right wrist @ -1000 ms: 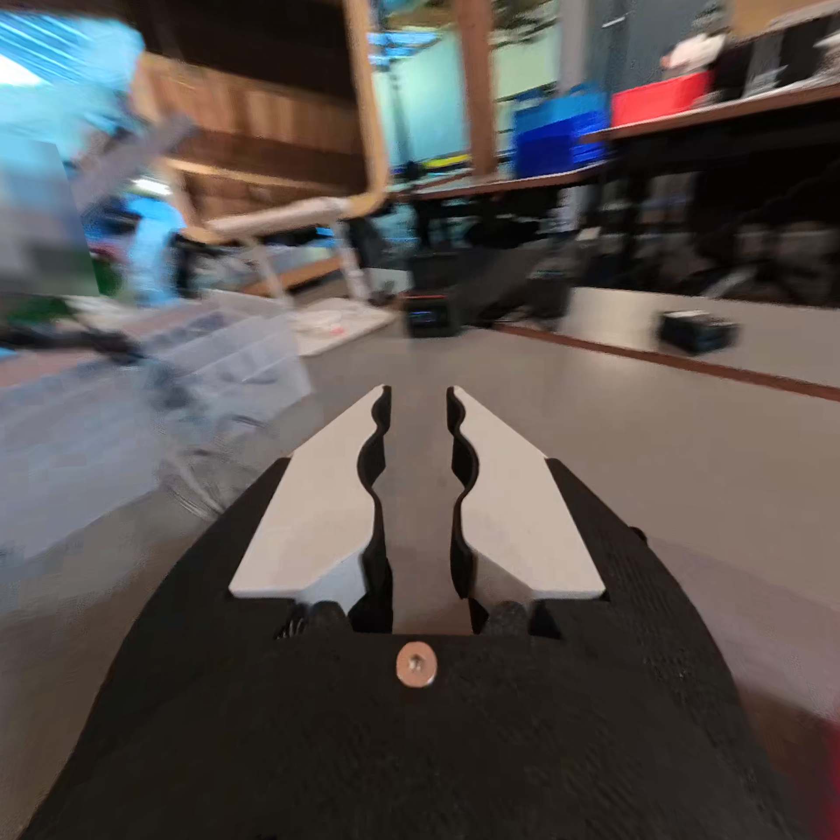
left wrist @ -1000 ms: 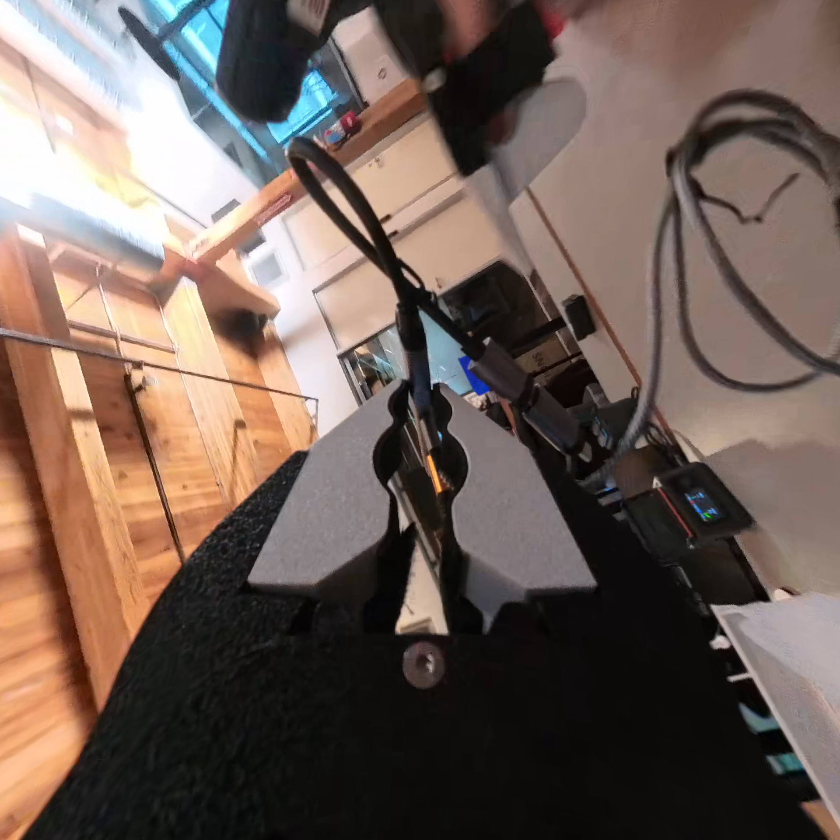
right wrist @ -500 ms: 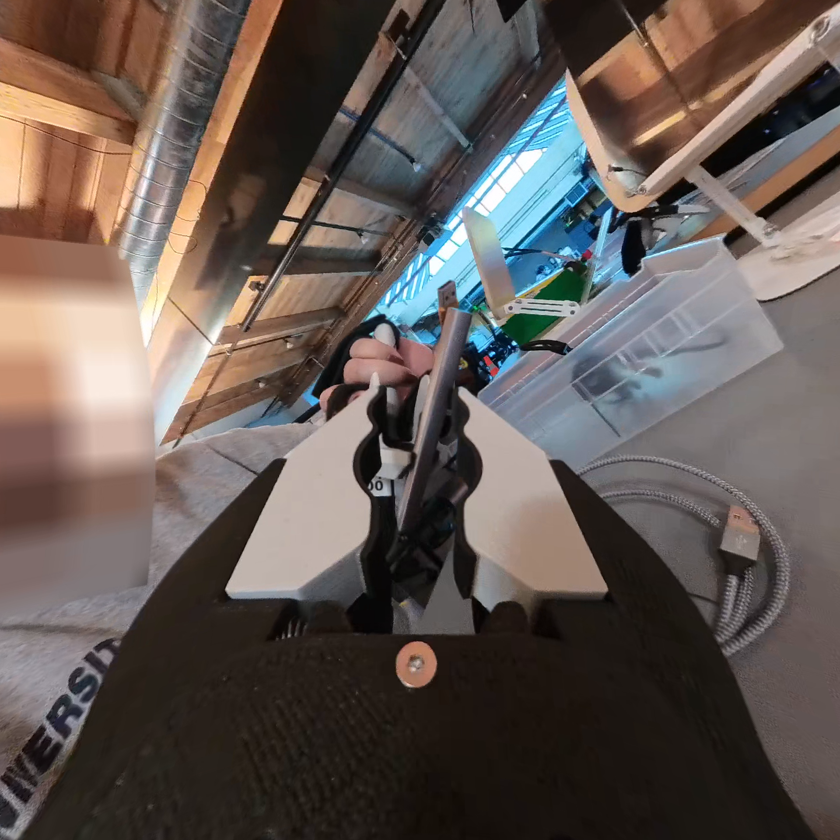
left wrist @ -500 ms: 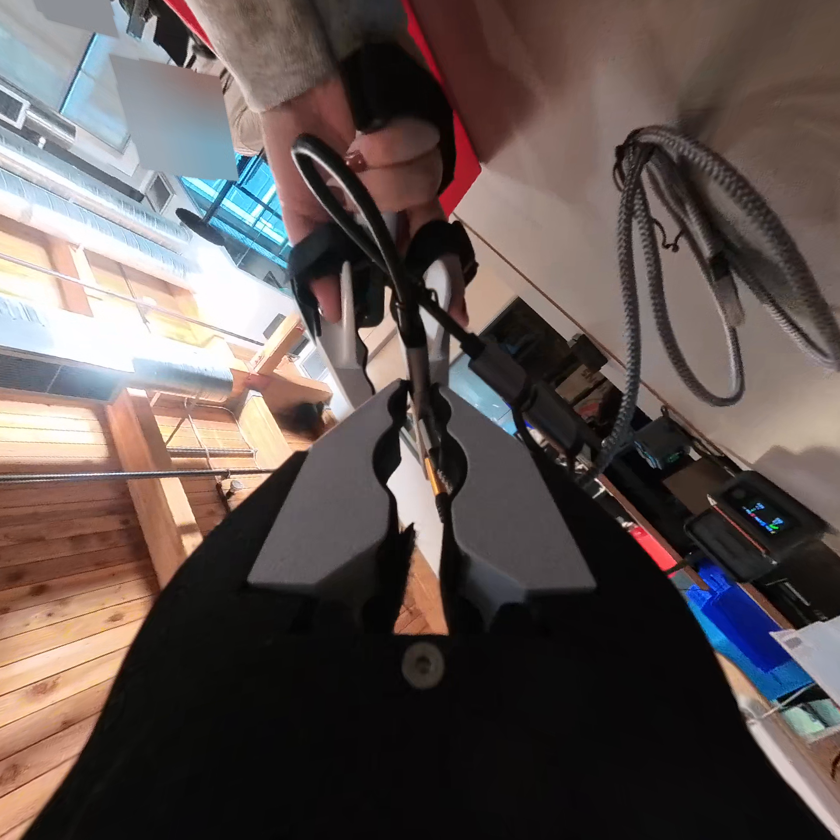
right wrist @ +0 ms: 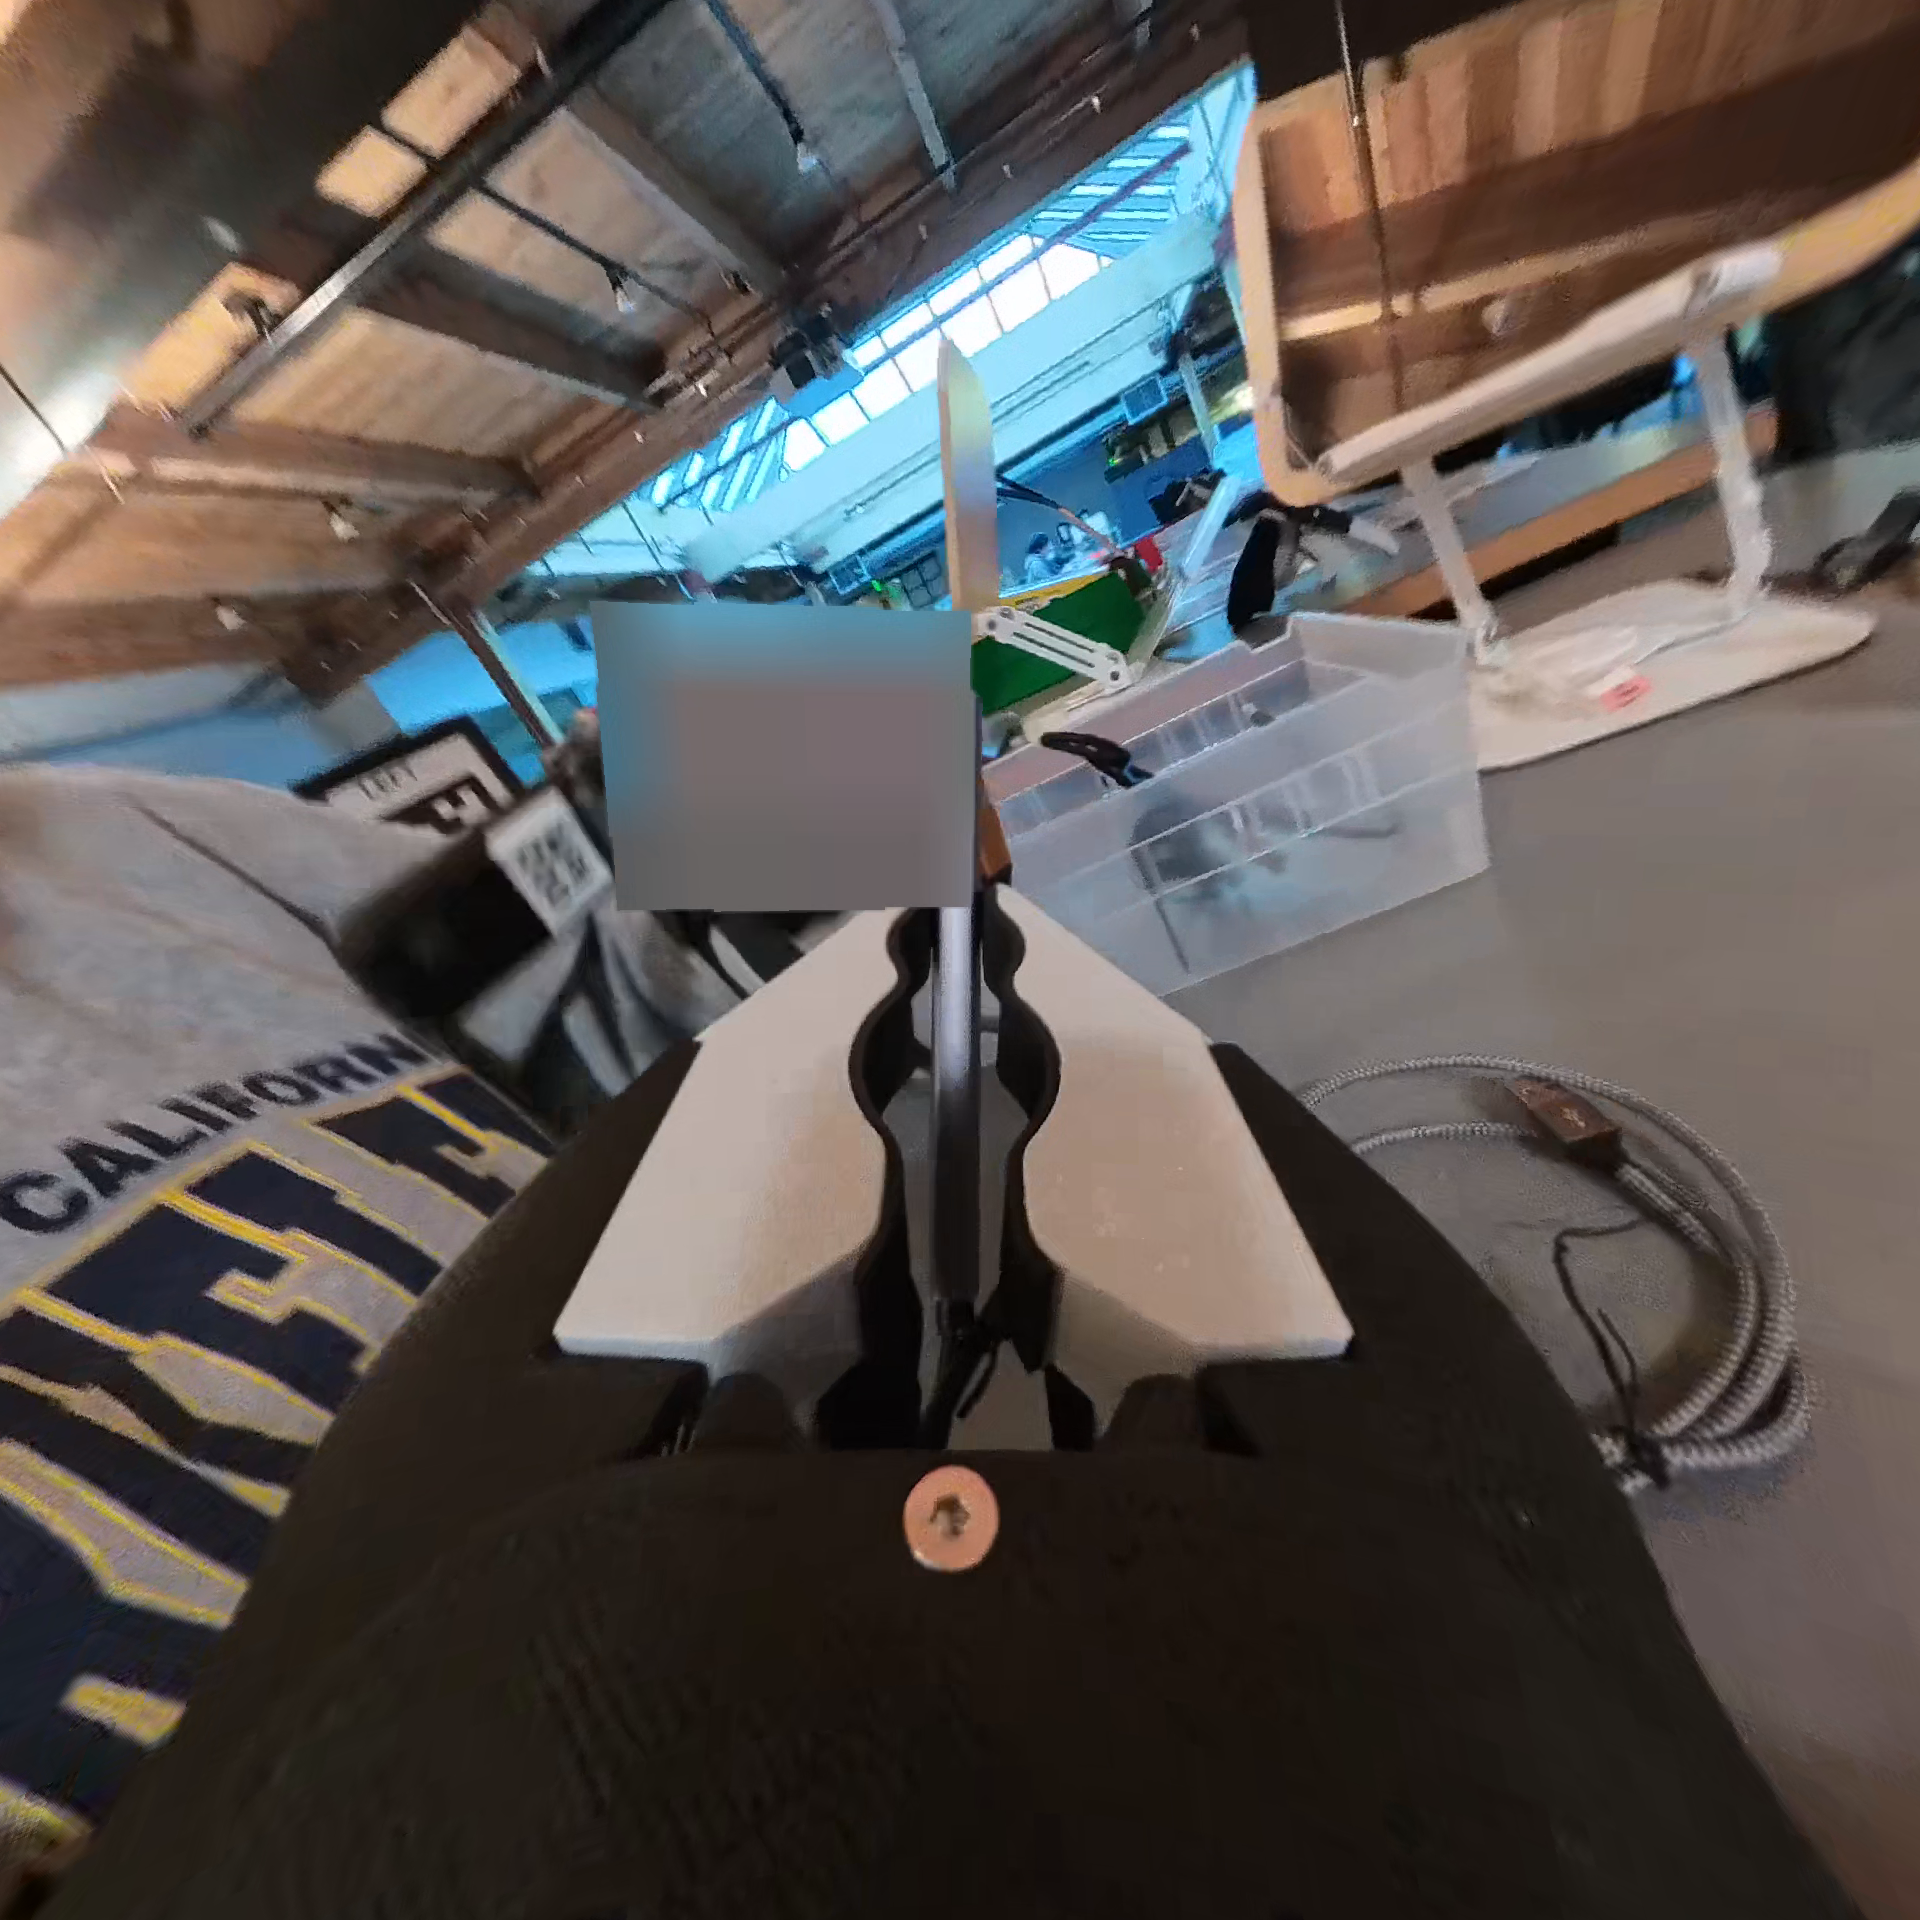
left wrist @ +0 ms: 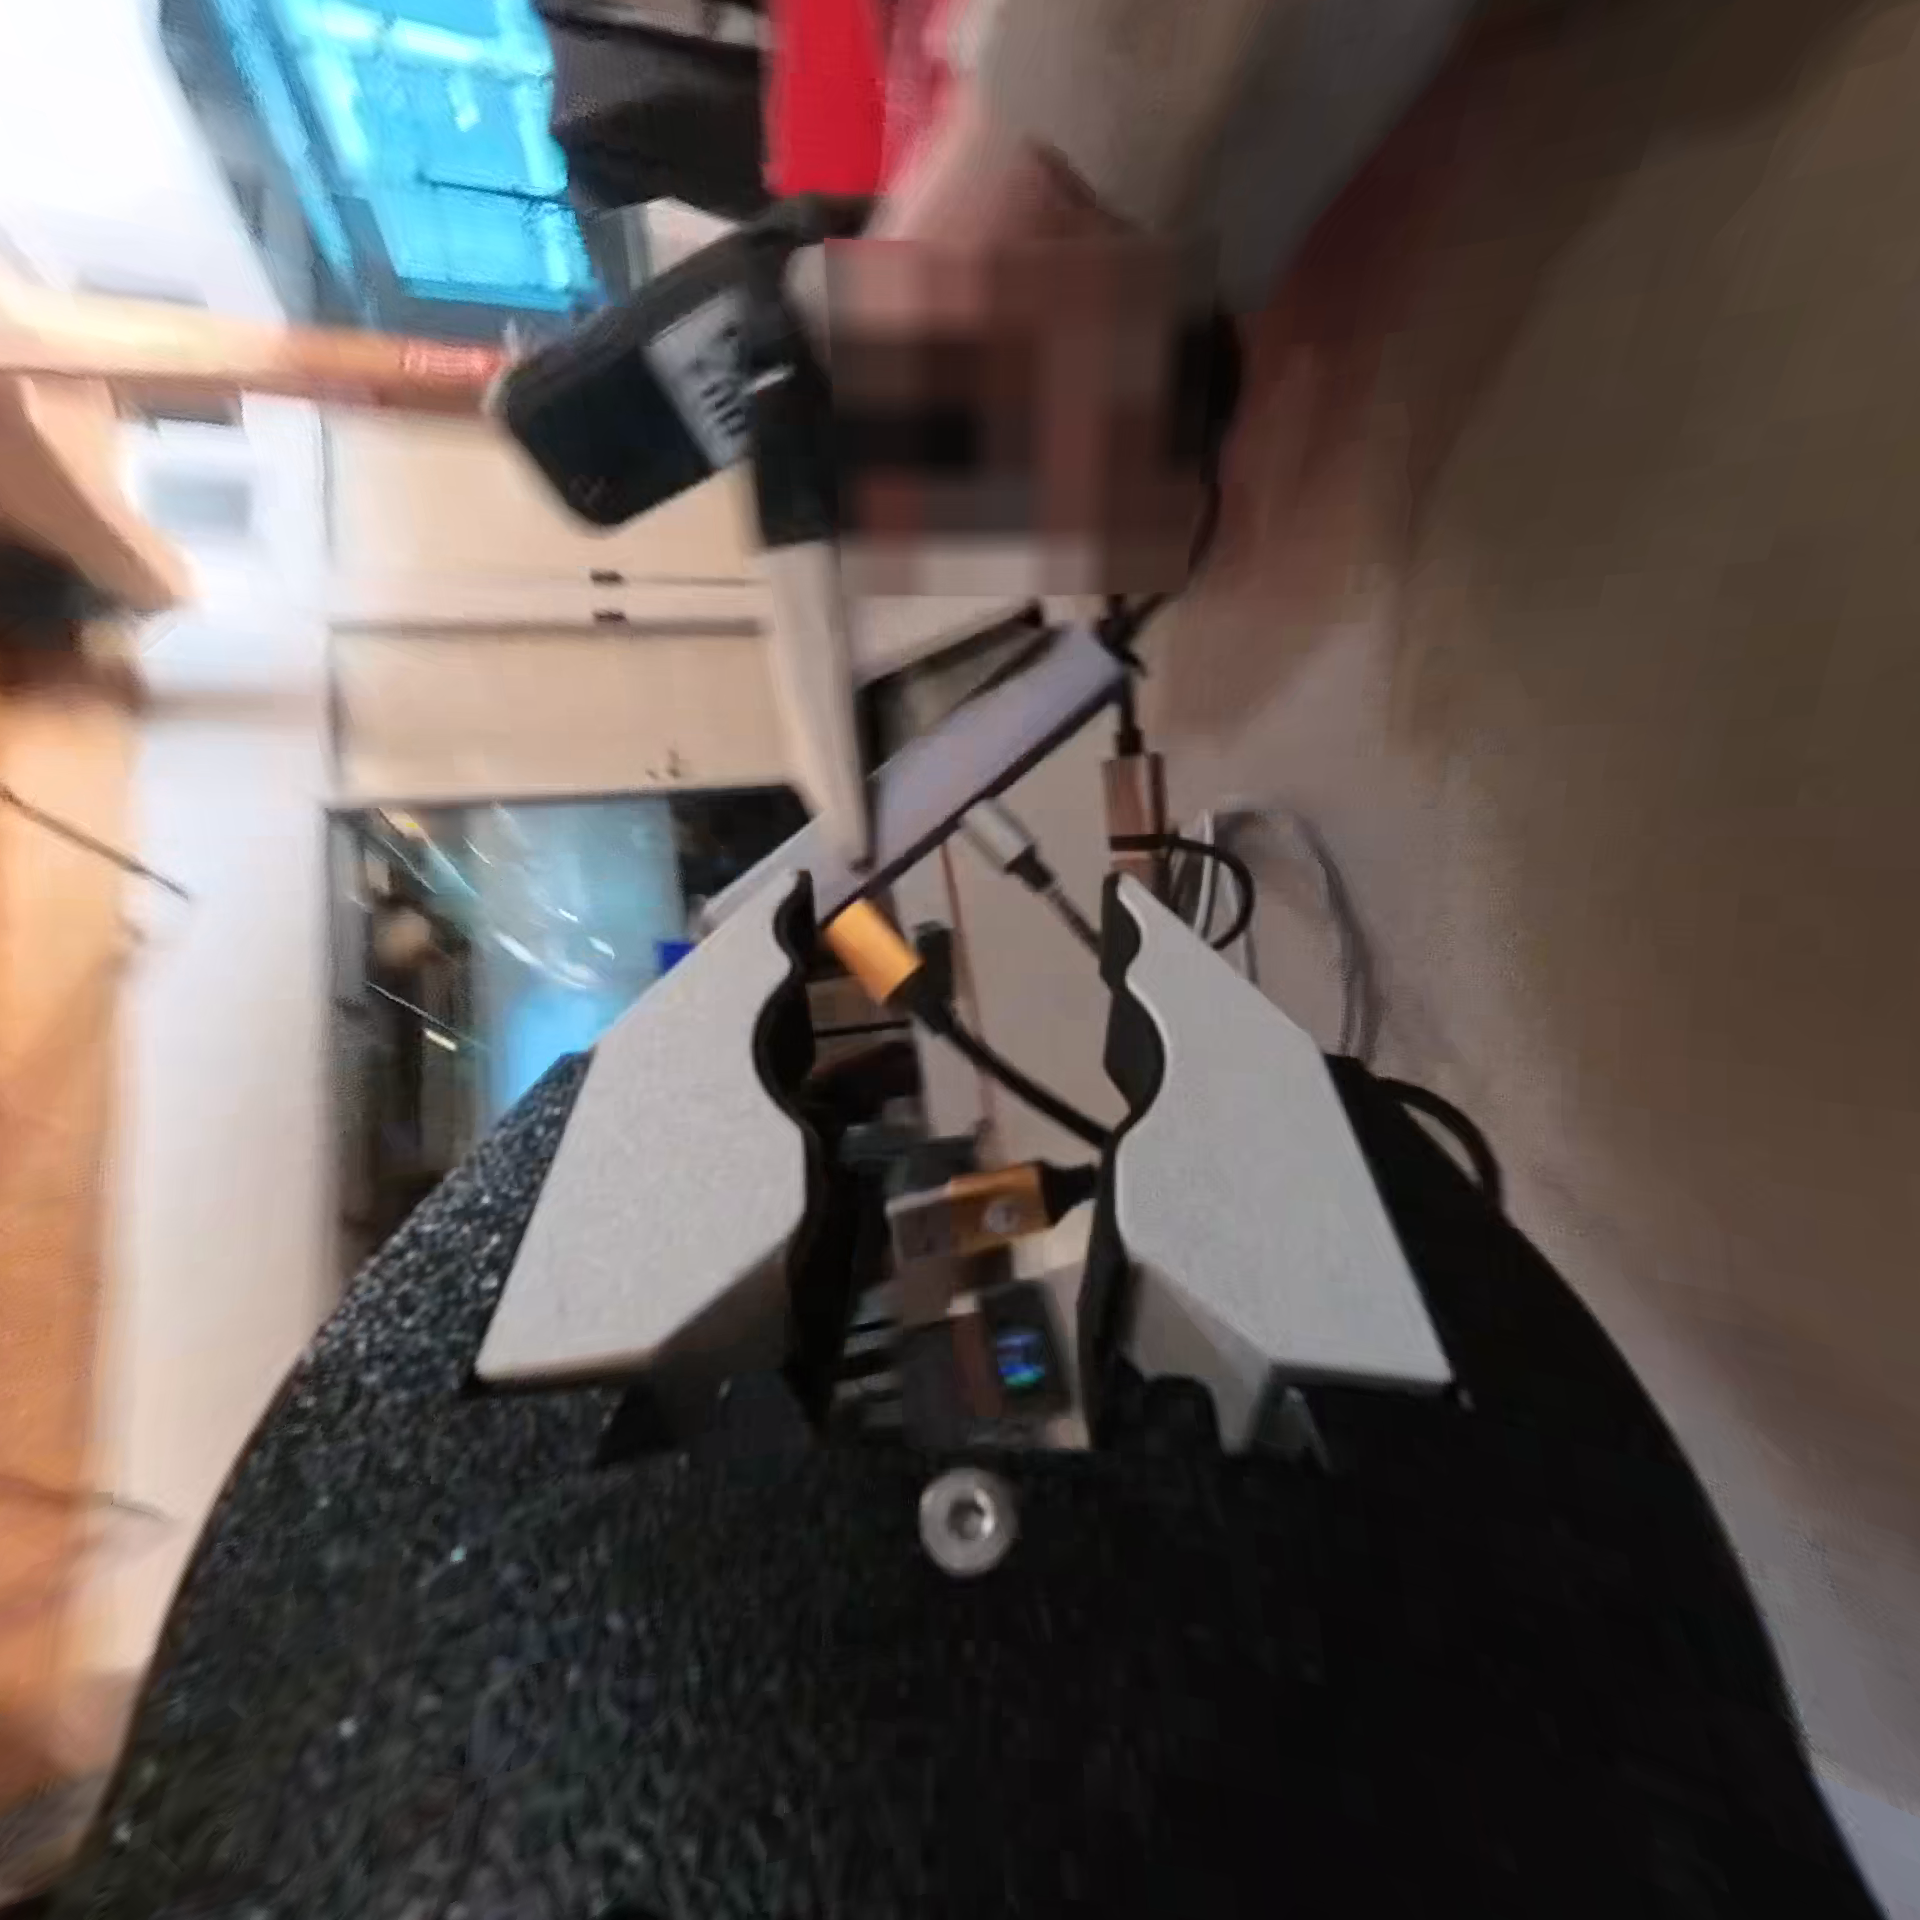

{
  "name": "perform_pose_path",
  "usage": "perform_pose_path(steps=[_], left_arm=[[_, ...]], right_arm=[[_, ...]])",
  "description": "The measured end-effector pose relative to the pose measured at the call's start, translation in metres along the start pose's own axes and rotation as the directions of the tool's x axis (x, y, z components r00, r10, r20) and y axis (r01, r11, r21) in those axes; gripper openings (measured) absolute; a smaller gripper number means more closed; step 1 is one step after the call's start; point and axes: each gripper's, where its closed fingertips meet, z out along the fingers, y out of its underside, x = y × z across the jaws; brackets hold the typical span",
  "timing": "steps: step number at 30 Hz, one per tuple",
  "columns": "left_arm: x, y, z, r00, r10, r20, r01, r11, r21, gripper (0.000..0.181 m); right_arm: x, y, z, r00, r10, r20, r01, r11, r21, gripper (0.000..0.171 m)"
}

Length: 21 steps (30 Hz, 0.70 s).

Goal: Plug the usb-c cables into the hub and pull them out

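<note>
The table (right wrist: 1662,987) bears a clear bin (right wrist: 1299,790) at one o'clock and a braided cable (right wrist: 1714,1247) at three. The right gripper (right wrist: 956,935) pinches the hub (right wrist: 961,1039) edge-on, long axis toward twelve, probably to steady it. The left gripper (left wrist: 951,904) is spread around a gold-tipped cable (left wrist: 987,1210), apparently just released.

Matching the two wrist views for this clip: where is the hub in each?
Left wrist view: the hub is a grey slab at centre, slanting up to the right just above the open left gripper.
Right wrist view: the hub stands edge-on and upright at centre, clamped in the right gripper.
Shared landmark: what seems to be the same orange plug at the hub.
</note>
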Motion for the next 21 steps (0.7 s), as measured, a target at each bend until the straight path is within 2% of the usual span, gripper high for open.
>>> perform_pose_path(steps=[2, 3, 5, 6, 8, 10, 15, 18, 21], left_arm=[[-0.022, 0.005, -0.010, 0.939, -0.342, 0.026, 0.340, 0.939, 0.053, 0.056], [-0.029, 0.011, -0.012, 0.868, -0.496, 0.013, 0.495, 0.867, 0.062, 0.053], [-0.025, 0.017, -0.011, 0.687, -0.719, -0.106, 0.725, 0.689, 0.022, 0.047], [-0.021, 0.018, -0.010, 0.598, -0.785, -0.163, 0.794, 0.607, -0.009, 0.045], [-0.008, 0.013, -0.010, 0.457, -0.838, -0.299, 0.865, 0.497, -0.071, 0.039], [0.001, 0.009, -0.009, 0.373, -0.851, -0.370, 0.890, 0.441, -0.116, 0.027], [0.002, -0.003, -0.007, 0.342, -0.830, -0.440, 0.910, 0.409, -0.065, 0.005], [0.008, 0.004, -0.003, 0.317, -0.852, -0.417, 0.908, 0.399, -0.126, 0.004], [0.012, 0.009, -0.003, 0.333, -0.856, -0.395, 0.889, 0.425, -0.172, 0.003]], right_arm=[[-0.006, 0.002, 0.001, 0.995, -0.099, 0.008, 0.099, 0.995, -0.019, 0.007], [-0.009, 0.004, 0.002, 0.991, -0.135, 0.010, 0.135, 0.990, -0.034, 0.007], [-0.012, 0.006, 0.005, 0.980, -0.197, 0.012, 0.197, 0.979, -0.047, 0.007], [-0.014, 0.006, 0.006, 0.976, -0.216, 0.017, 0.217, 0.975, -0.046, 0.007], [-0.018, 0.006, 0.007, 0.968, -0.248, 0.032, 0.249, 0.968, -0.040, 0.007], [-0.021, 0.006, 0.008, 0.961, -0.273, 0.047, 0.275, 0.961, -0.035, 0.007], [-0.028, 0.013, 0.011, 0.943, -0.323, 0.076, 0.328, 0.943, -0.064, 0.007], [-0.022, 0.017, 0.013, 0.940, -0.337, 0.050, 0.340, 0.937, -0.084, 0.007], [-0.018, 0.019, 0.016, 0.930, -0.367, 0.020, 0.367, 0.925, -0.095, 0.011]])
